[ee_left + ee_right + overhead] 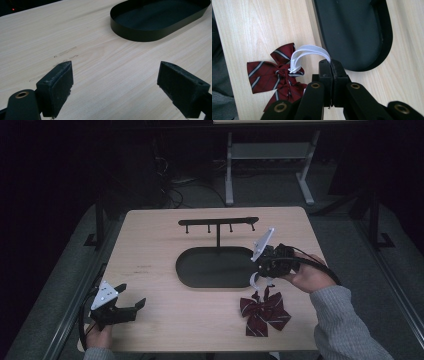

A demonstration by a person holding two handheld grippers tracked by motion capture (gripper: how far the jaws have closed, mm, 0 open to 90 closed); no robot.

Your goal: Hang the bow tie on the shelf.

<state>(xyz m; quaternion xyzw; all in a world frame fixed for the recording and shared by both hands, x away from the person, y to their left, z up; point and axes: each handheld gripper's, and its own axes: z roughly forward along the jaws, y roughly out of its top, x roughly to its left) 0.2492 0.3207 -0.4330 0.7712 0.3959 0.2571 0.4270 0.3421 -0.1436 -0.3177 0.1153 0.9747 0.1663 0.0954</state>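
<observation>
A dark red striped bow tie [265, 314] [274, 75] lies on the wooden table near its front right. Its white elastic loop [308, 51] [254, 281] arches up into my right gripper [331, 62] [261, 276], whose jaws are shut on the strap's end. That gripper hangs just above the bow, beside the black oval tray [187, 270] [387, 37]. A black hook stand [218, 222] rises from the tray's far side. My left gripper [131, 296] [115, 82] rests open near the table's front left corner, nothing between its pads.
The table edge [200, 351] runs close in front of both hands. Bare wood [105, 57] lies between the left gripper and the tray. Beyond the table stand a desk frame [229, 170] and cables on a dark floor.
</observation>
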